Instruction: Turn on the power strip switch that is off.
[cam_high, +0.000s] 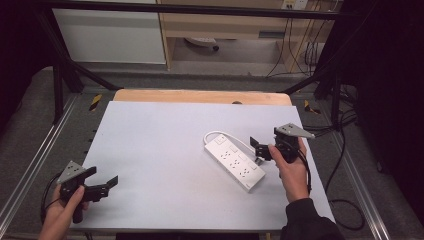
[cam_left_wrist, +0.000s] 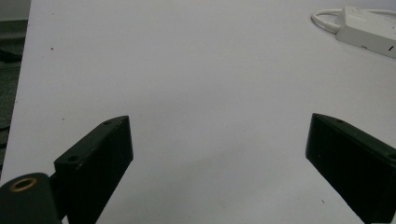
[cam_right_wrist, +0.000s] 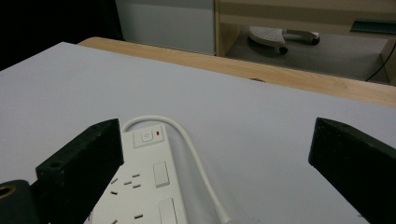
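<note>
While the right gripper (cam_high: 256, 149) hangs low over the table with its jaws spread wide and nothing between them, the white power strip (cam_high: 235, 161) lies flat just beside it, its socket face partly under the near jaw in the right gripper view and its white cord (cam_right_wrist: 196, 154) looping back from the switch end. The left gripper (cam_high: 102, 184) sits well apart from the strip, jaws likewise spread and empty above the bare grey table top (cam_high: 160, 145).
</note>
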